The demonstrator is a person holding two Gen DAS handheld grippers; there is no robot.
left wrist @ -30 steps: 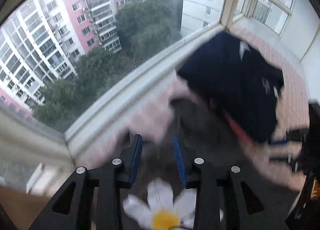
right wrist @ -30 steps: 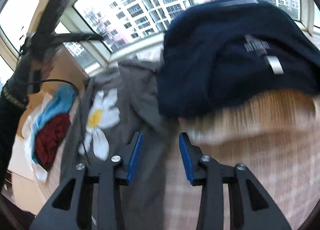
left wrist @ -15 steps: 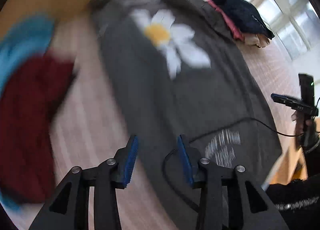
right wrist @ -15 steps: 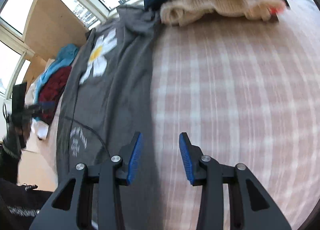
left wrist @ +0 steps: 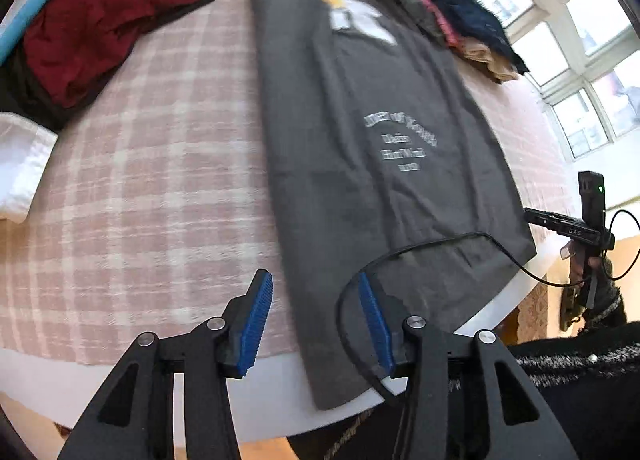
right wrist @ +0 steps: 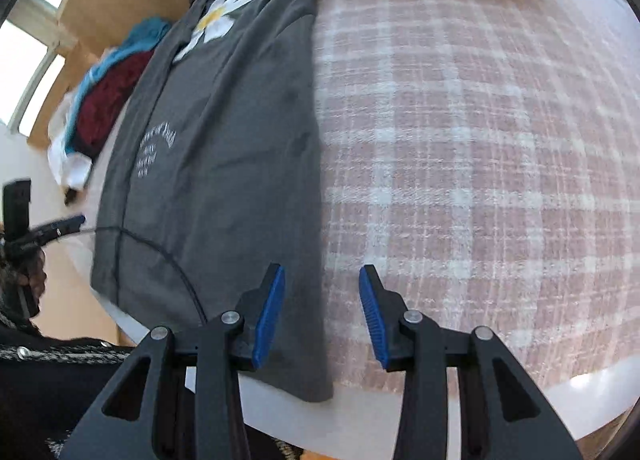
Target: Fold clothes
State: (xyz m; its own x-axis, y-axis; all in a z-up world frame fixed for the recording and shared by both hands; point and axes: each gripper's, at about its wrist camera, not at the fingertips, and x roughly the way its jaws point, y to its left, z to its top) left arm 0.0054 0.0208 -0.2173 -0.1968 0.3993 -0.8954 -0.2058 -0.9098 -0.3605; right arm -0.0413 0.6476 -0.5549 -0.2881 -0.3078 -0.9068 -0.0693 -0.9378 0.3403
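A dark grey T-shirt (left wrist: 360, 147) with a white daisy print and pale lettering lies flat lengthwise on the pink checked tablecloth (left wrist: 152, 163); its hem hangs slightly over the near table edge. My left gripper (left wrist: 316, 316) hovers above the shirt's near left hem corner, its jaws opening with nothing pressed between the pads. In the right wrist view the same shirt (right wrist: 224, 163) fills the left half. My right gripper (right wrist: 322, 312) is open above the near right hem corner, one pad over cloth and one over tablecloth (right wrist: 460, 147).
A heap of red, blue and white clothes (left wrist: 88, 23) lies at the far left. A stack of folded garments (left wrist: 472, 27), navy on top, sits at the far right by the window. A thin black cable (left wrist: 432, 248) crosses the shirt's hem. The white table edge (left wrist: 280, 392) is close below.
Both grippers swept back from the far window side to the near table edge. The views turned downward onto the shirt's hem. The left jaws stand wider than before.
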